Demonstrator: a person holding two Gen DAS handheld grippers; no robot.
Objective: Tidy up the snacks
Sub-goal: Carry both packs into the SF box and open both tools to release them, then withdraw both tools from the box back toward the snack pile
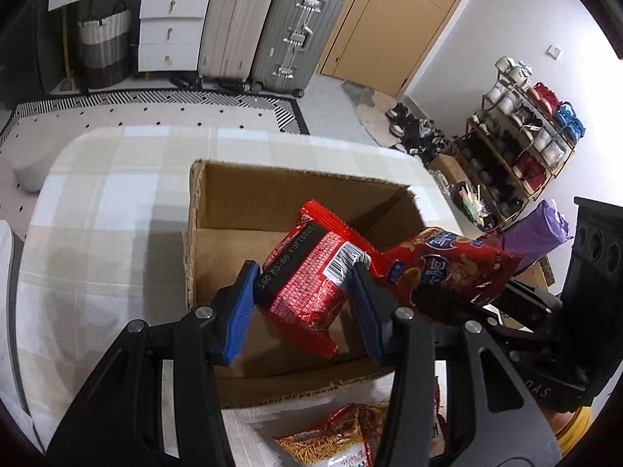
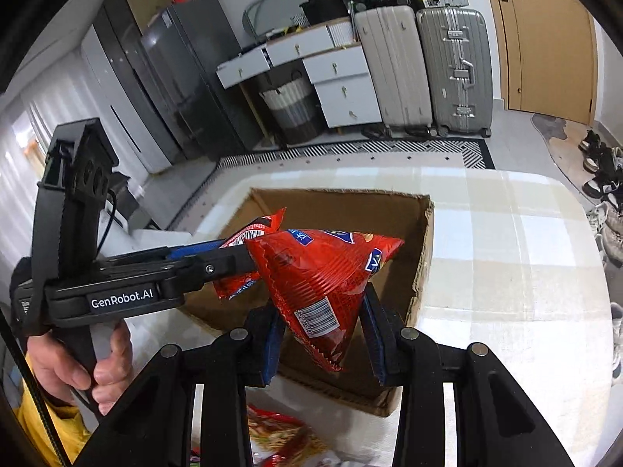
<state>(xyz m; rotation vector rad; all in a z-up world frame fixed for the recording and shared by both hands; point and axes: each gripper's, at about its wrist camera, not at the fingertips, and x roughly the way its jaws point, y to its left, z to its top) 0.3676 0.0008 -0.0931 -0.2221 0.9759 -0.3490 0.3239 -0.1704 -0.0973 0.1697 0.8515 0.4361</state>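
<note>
Nearest the cameras, loose snack packets [image 1: 338, 432] lie on the counter [image 1: 97, 233] short of the box, not yet sorted. Above them the left tongs [image 1: 303, 303] pinch a small red brick-patterned packet [image 1: 311, 276] across its middle, and the right tongs [image 2: 321, 334] pinch a red chip bag [image 2: 323, 276] by its lower seam. Both packets hang over the open cardboard box [image 1: 249, 210], the chip bag just right of the small packet and apparently touching it.

Judgement: the task is at an early stage. The visible part of the box floor looks bare; two packets are about to be released, and those on the near counter remain.

The box rim is ragged and open on all sides. Room inside is ample, though the two tongs are crowded together. The counter's left and far stretches are free, its rounded far edge well beyond the box.
</note>
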